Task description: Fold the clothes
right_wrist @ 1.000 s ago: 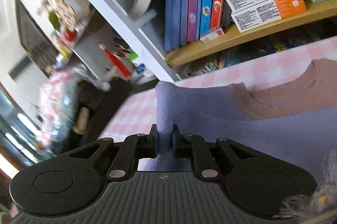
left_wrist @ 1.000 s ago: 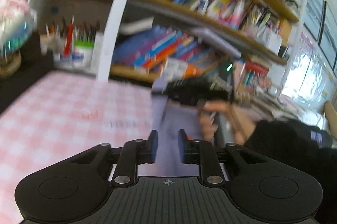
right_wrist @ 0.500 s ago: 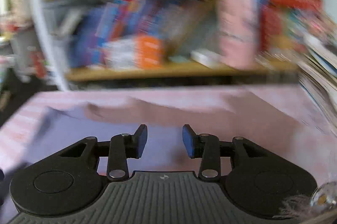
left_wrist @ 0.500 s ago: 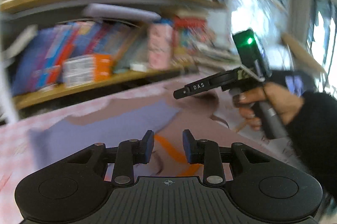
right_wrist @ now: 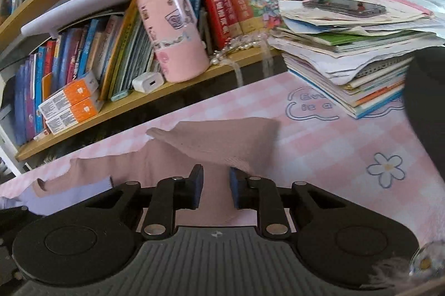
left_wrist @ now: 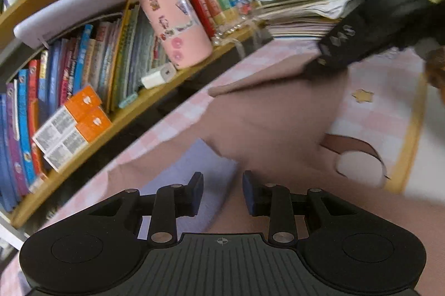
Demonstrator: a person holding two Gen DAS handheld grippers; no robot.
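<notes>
A garment in dusty pink (left_wrist: pixel 267 123) with a lavender panel (left_wrist: pixel 194 168) lies spread on the pink checked tablecloth (right_wrist: pixel 319 151). In the right wrist view its pink sleeve (right_wrist: pixel 222 140) lies folded over the body, the lavender part (right_wrist: pixel 75 193) at left. My left gripper (left_wrist: pixel 222 193) is open and empty, low over the edge where lavender meets pink. My right gripper (right_wrist: pixel 213 189) is open and empty, just above the pink cloth below the sleeve. The right gripper's black body (left_wrist: pixel 375 26) shows at the top right of the left wrist view, over the garment's far edge.
A wooden bookshelf (right_wrist: pixel 139 101) runs along the table's far edge, with books, orange boxes (right_wrist: pixel 69 106), a pink canister (right_wrist: pixel 172 37) and a white charger (right_wrist: pixel 147 81). A stack of papers and notebooks (right_wrist: pixel 356 56) with a phone on top sits at the table's right.
One second ago both grippers were shut, the right on the lavender cloth held up. Both have since opened and swung right, and the garment now lies flat on the table.
</notes>
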